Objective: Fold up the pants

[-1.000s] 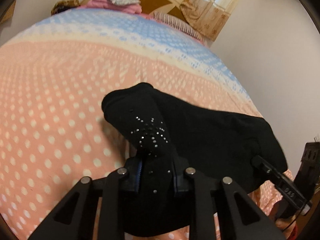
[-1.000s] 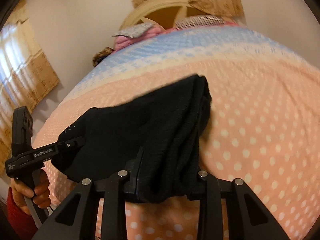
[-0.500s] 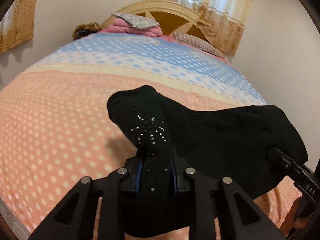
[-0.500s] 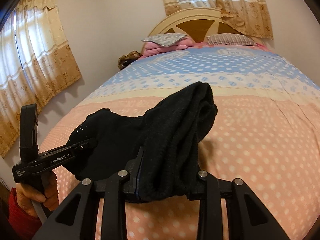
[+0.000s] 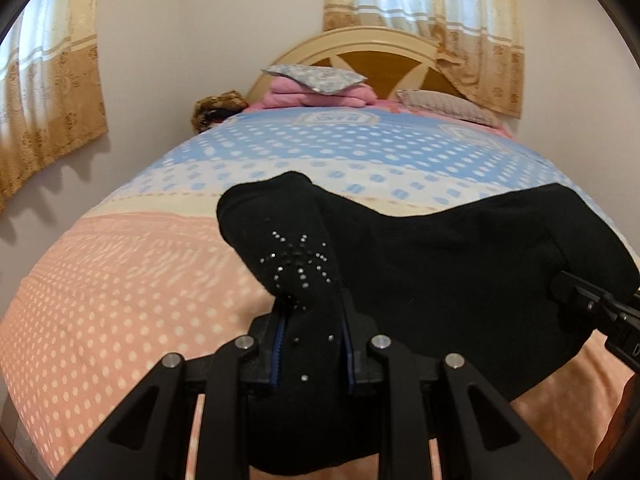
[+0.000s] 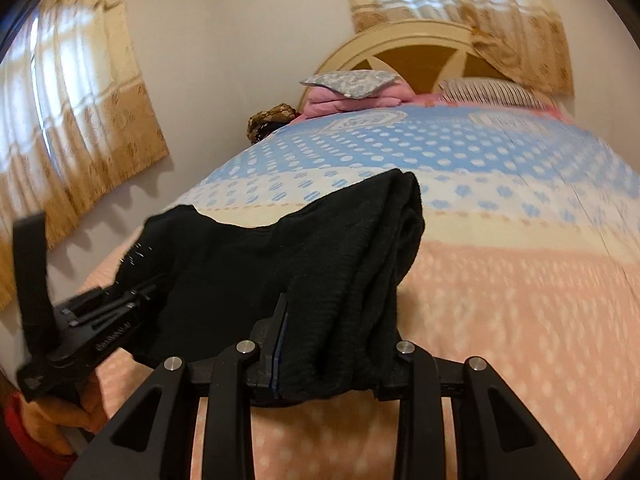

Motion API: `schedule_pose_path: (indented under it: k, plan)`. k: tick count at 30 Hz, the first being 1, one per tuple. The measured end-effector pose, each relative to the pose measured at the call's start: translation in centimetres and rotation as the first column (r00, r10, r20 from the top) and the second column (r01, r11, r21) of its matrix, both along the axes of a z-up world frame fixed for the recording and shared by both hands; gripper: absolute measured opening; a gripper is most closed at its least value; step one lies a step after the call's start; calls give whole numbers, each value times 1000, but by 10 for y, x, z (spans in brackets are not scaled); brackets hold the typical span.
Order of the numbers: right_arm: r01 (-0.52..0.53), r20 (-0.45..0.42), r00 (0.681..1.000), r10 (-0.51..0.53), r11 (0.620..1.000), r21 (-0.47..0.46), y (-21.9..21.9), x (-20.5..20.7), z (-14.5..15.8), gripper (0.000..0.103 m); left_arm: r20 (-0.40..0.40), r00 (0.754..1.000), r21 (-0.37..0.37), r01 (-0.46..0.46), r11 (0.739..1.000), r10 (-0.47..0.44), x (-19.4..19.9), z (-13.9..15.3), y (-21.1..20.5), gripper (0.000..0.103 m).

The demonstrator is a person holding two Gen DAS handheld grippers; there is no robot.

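Black pants [image 5: 460,264] now farther up the bedspread [image 5: 120,280], toward pink bedding [image 5: 320,98]

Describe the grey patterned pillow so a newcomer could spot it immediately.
Look to the arched wooden headboard at the far end of the bed. On the pink folded blanket in front of it lies the grey patterned pillow; its neighbour, the striped pillow, lies flat on the bed.

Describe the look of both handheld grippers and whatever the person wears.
Both grippers, left and right, are matte black, with triangular cut-out linkages, silver pivot pins and blue-edged fingers. The left carries white lettering, too blurred to read. A red sleeve covers the left wrist.
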State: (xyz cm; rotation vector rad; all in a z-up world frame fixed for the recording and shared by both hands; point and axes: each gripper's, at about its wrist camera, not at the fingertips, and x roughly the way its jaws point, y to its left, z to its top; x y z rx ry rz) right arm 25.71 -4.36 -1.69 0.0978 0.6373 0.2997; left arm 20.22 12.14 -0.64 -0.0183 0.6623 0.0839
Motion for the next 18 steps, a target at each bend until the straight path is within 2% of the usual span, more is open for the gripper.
schedule_pose_path:
  k: [5, 8, 11, 14, 18]
  plan:
    - [-15, -22, 1000, 14, 999, -42, 20, 39, -17, 33, 3, 999, 51, -33, 998, 33, 25, -17, 10, 24]
    - [-6, -50, 999, 2, 997, -83, 26, 62, -33, 33, -36, 998, 66, -46, 997, 48, 34, -30, 10, 24]
    - [0, -84, 996, -11, 992, -123, 32, 70, -53, 33, -74, 995, 67, -64, 996, 69, 36, -40, 13, 24]
    - [7, -119, 993, -21, 993, -116, 29, 73, -66, 33, -88, 994, 53, -66, 996, 71, 31, -40, 16, 25]
    - [8, -146, 989, -24, 994, -108, 28, 76, -70, 34, -108, 991, 77, -68, 995, 77, 33, -47, 14, 26]
